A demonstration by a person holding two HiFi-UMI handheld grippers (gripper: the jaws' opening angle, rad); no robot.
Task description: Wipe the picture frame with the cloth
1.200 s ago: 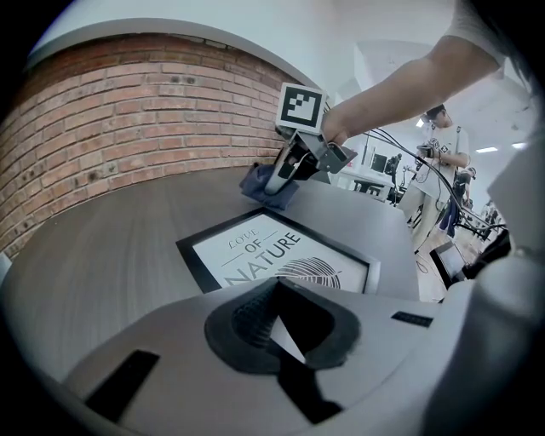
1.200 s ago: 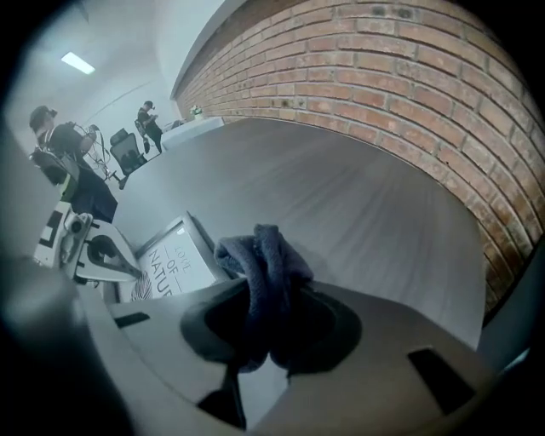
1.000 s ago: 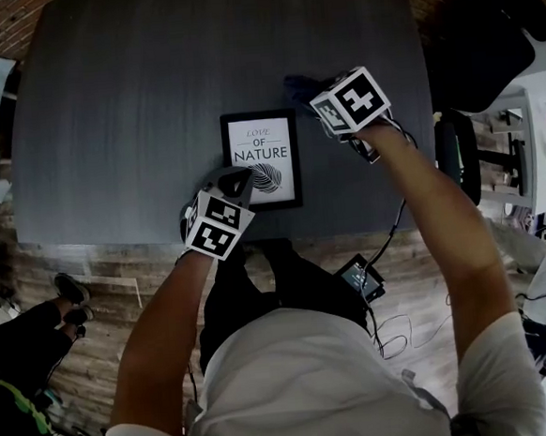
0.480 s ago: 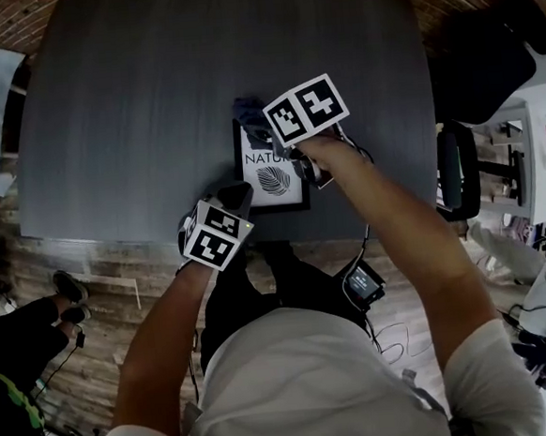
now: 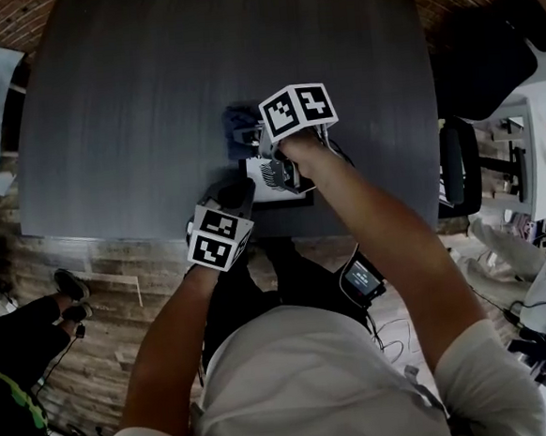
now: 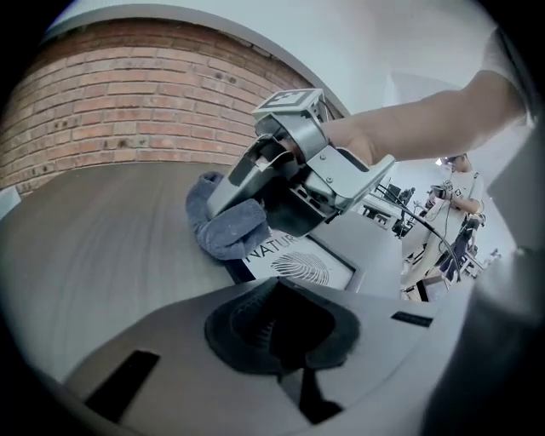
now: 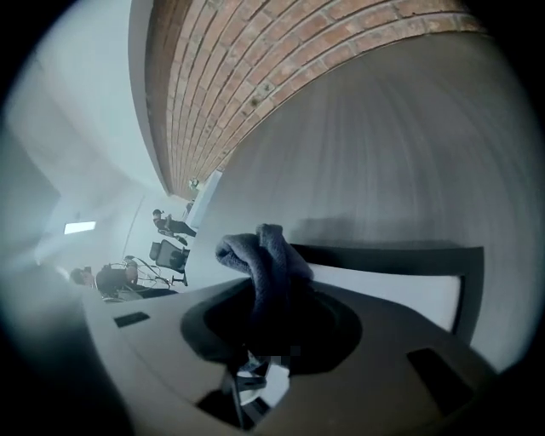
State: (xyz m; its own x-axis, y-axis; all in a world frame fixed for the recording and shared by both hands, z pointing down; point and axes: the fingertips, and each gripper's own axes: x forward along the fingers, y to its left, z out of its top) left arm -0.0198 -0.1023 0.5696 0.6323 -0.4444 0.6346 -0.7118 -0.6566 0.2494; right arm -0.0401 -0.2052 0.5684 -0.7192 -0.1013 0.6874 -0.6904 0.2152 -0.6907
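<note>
Wiping is under way, by my reading: your right gripper [image 5: 252, 139] has the crumpled blue-grey cloth [image 5: 239, 121] down at the 11 o'clock corner of the black-rimmed picture frame with the white leaf print [image 6: 317, 271]. The frame lies flat on the dark grey wooden table [image 5: 133, 110], close to the table edge at your 6 o'clock. In the left gripper view the wad sits over the frame's far corner and spills onto the table beside it, so only part of it bears on the frame.

The next move probably calls for you to draw the cloth from 11 o'clock across the glass towards 5 o'clock, pressing flat so the wad spreads and does not roll. The frame may slide on the smooth top unless something pins it.

Your right gripper's jaws are clamped on the cloth: the right gripper view shows the fabric rising in a fold from between them, with the frame's rim just beyond at 12 to 3 o'clock.

Your left gripper [image 5: 236, 193] rests by the frame's 7 o'clock corner. Its jaws are drawn together with nothing between them. Whether the tip touches the rim, I cannot tell.
</note>
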